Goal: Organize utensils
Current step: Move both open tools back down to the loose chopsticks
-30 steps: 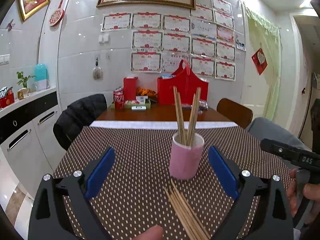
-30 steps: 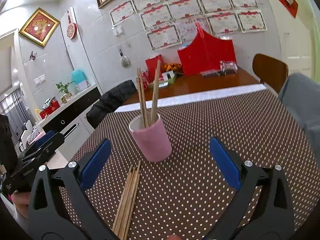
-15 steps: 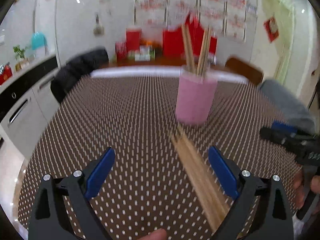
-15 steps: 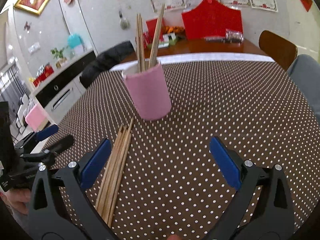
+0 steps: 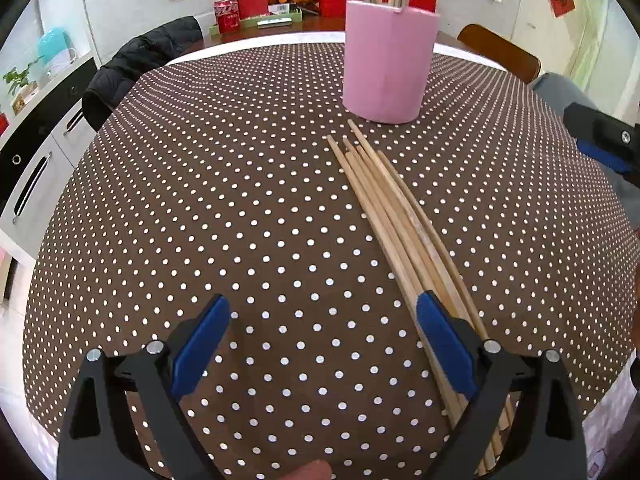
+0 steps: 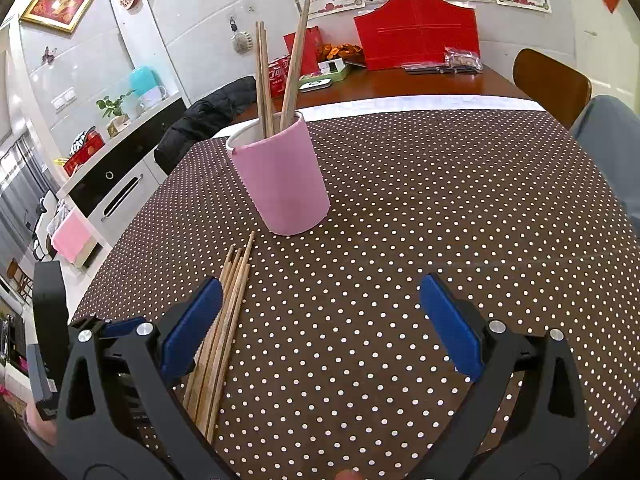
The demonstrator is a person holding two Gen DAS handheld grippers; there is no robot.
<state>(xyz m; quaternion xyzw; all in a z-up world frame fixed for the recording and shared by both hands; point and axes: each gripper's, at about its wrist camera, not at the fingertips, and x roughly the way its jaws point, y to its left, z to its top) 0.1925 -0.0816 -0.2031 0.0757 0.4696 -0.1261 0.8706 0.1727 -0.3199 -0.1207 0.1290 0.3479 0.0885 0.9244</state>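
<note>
The counter [image 5: 208, 184], covered in a brown cloth with white dots, has open surface left of the chopstick bundle [image 5: 396, 216] and right of the pink cup [image 6: 282, 184]. Its near left edge curves down beside white cabinets. Loose chopsticks: about six slender wooden rods lying flat, tips fanned just short of the cup. The cylindrical cup stands upright, holding about four more. Left tool [image 5: 320, 336]: released, jaws wide, its right pad over the bundle. Right tool [image 6: 320, 320]: released, jaws wide, its left pad over the bundle.
</note>
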